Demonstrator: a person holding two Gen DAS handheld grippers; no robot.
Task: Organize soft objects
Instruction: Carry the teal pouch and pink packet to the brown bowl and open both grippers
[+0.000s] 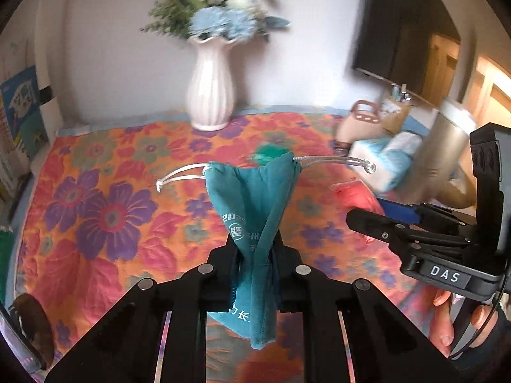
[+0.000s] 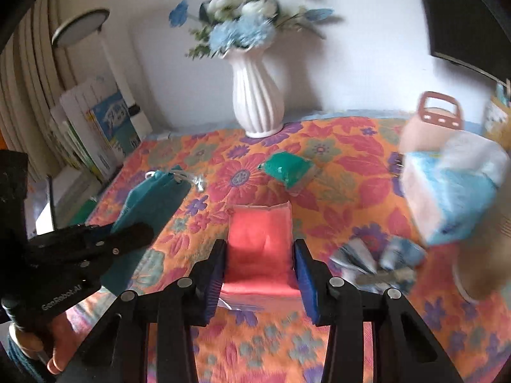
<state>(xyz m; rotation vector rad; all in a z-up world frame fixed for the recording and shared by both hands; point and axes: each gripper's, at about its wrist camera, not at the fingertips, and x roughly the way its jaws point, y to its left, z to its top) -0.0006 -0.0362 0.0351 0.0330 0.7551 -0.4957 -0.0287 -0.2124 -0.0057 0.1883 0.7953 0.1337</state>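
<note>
My left gripper (image 1: 254, 249) is shut on a teal drawstring pouch (image 1: 252, 191), which stands up from the jaws with its white cords sticking out to both sides. From the right wrist view the pouch (image 2: 153, 198) hangs over the left gripper (image 2: 134, 233) above the floral quilt (image 2: 335, 166). My right gripper (image 2: 260, 271) is shut on a flat red cloth pack (image 2: 260, 239), with a blue pad pressed on each side. In the left wrist view the right gripper (image 1: 377, 214) appears at the right, the red pack (image 1: 351, 196) just past it. A green cloth pack (image 2: 287, 167) lies on the quilt beyond.
A white vase (image 2: 257, 102) of blue flowers stands at the back against the wall. A tissue pack (image 2: 453, 185) and a pink handled basket (image 2: 431, 124) sit at the right, and a crumpled blue-white wrapper (image 2: 377, 255) lies near them. Books (image 2: 105, 127) lean at the left edge.
</note>
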